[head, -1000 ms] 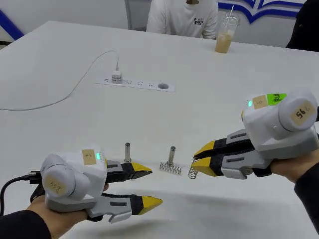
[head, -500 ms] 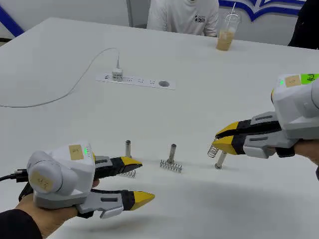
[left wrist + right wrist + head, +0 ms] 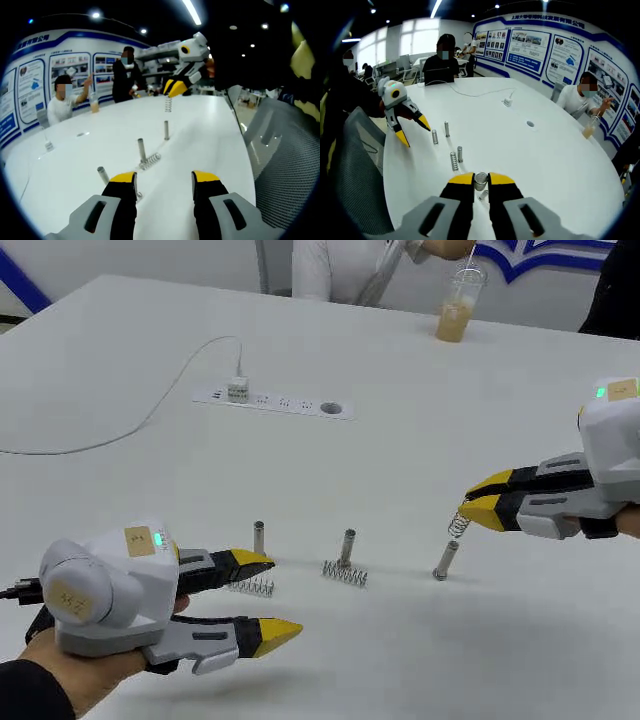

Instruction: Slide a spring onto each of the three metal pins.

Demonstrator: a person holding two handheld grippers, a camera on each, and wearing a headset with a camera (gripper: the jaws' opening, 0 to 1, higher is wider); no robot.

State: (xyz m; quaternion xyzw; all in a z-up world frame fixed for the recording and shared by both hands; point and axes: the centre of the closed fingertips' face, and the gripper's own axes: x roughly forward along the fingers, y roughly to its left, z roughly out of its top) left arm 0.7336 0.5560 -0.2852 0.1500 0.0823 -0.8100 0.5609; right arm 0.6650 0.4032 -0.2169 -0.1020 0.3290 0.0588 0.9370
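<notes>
Three metal pins stand on the white table: left [image 3: 259,537], middle [image 3: 347,545] and right [image 3: 446,559], the right one tilted. One spring [image 3: 250,586] lies by the left pin, another [image 3: 344,574] at the foot of the middle pin. My right gripper [image 3: 476,506] is shut on a third spring [image 3: 458,525], which hangs just above and right of the right pin; its own view shows that spring [image 3: 480,183] between the jaws over the pin [image 3: 482,195]. My left gripper [image 3: 272,593] is open and empty, near the left pin [image 3: 102,175].
A power strip [image 3: 275,405] with a white plug [image 3: 237,392] and its cable lies mid-table. An iced drink cup [image 3: 453,308] stands at the far edge, where a person [image 3: 340,265] sits. Chairs stand beyond the table's near side [image 3: 280,145].
My right gripper has carried the spring up and to the right, uncovering the right pin. My left gripper has drawn back a little to the left.
</notes>
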